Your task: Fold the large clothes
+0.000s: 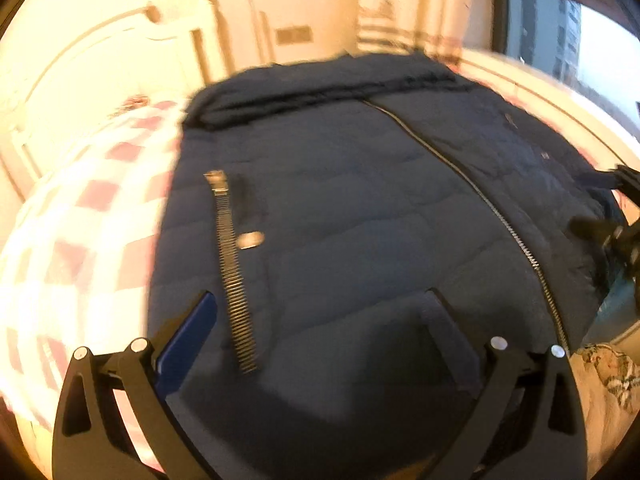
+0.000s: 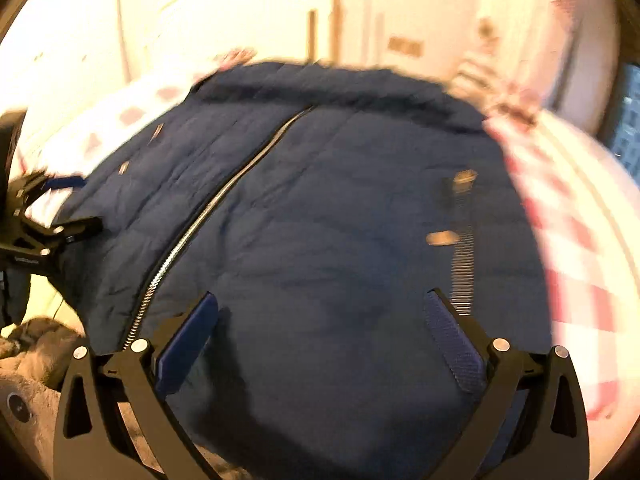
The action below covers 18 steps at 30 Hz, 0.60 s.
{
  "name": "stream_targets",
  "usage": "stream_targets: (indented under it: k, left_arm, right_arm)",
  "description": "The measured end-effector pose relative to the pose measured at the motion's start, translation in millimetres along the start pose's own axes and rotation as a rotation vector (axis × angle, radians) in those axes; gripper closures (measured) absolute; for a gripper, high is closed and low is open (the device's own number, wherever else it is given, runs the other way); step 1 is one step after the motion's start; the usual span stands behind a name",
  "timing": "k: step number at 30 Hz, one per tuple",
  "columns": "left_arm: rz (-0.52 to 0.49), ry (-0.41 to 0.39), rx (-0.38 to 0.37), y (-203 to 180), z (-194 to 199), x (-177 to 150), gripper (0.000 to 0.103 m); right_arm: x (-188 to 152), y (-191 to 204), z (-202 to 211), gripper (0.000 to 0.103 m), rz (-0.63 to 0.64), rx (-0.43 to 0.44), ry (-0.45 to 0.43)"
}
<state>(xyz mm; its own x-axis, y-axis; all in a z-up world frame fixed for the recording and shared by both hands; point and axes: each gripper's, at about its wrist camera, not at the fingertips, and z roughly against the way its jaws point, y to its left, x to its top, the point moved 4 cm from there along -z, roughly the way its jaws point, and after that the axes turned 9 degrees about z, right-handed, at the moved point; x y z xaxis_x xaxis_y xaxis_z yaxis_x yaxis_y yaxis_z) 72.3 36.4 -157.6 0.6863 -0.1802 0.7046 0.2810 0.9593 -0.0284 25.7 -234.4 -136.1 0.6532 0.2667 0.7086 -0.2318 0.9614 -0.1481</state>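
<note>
A dark navy quilted jacket (image 1: 340, 208) lies flat on a bed, front up, with a silver centre zipper (image 1: 480, 196) and a zipped side pocket (image 1: 232, 264). My left gripper (image 1: 320, 308) is open and empty, low over the jacket's near hem. The jacket also fills the right wrist view (image 2: 340, 220), where my right gripper (image 2: 320, 312) is open and empty over its near part. Each gripper shows at the other view's edge: the right gripper (image 1: 604, 204) at the jacket's right side, the left gripper (image 2: 68, 204) at its left side. Both views are blurred.
The bed has a pink and white checked cover (image 1: 80, 220). A white headboard (image 1: 100, 52) and a pale wall stand behind. A window (image 1: 560, 40) is at the far right. A patterned fabric (image 1: 604, 376) and a grey fuzzy cloth (image 2: 36, 352) lie by the near edge.
</note>
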Motion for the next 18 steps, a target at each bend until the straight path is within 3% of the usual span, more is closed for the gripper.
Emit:
stream_targets:
  k: [5, 9, 11, 14, 16, 18]
  left_arm:
    - [0.204, -0.021, 0.031, 70, 12, -16, 0.002]
    - [0.286, 0.012, 0.031, 102, 4, -25, 0.002]
    - [0.301, 0.017, 0.004, 103, 2, -27, 0.003]
    - [0.292, 0.011, -0.054, 92, 3, -26, 0.017]
    - [0.288, 0.013, -0.091, 86, 2, -25, 0.028]
    - [0.272, 0.022, -0.097, 83, 1, -25, 0.028]
  right_arm:
    - [-43, -76, 22, 0.005, -0.252, -0.06, 0.002]
    - [-74, -116, 23, 0.004, -0.444, -0.014, -0.003]
    - [-78, -115, 24, 0.01, -0.448, 0.02, -0.04]
    - [-74, -100, 22, 0.029, -0.386, 0.057, -0.049]
    - [-72, -91, 20, 0.029, -0.366, 0.095, -0.056]
    - [-71, -90, 21, 0.033, -0.353, 0.101, -0.049]
